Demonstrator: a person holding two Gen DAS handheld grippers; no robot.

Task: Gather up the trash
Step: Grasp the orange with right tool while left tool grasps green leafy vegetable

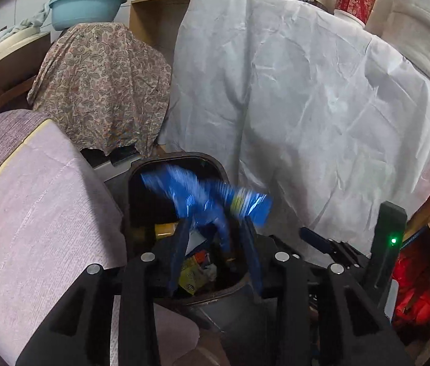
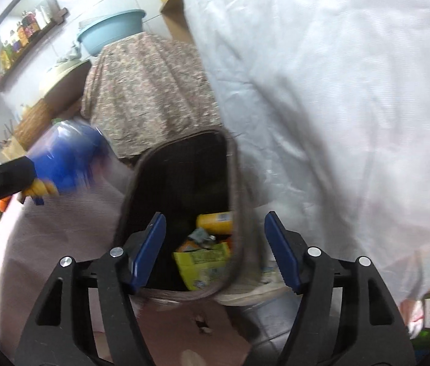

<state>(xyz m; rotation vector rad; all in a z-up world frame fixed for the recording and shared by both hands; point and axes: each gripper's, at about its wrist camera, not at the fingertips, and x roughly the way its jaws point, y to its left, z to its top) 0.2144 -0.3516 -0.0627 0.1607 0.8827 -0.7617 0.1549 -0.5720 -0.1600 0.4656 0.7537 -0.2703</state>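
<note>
In a cluttered kitchen corner, the dark trash bin [image 2: 181, 201] below both tools already holds yellow cartons [image 2: 202, 263], while the left hand-held gripper [image 1: 215, 238] pinches a blue wrapper [image 1: 205, 198] above it, unreleased; the right hand-held gripper [image 2: 215, 256] gapes empty.

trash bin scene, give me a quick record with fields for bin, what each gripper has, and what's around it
bin: dark trash bin, open top, holds yellow packaging
left gripper: jaws shut on blue wrapper, above the bin opening, motion-blurred
right gripper: jaws open, holding nothing, over the bin's near rim
surroundings: white sheet, paisley cloth, teal basin
</note>
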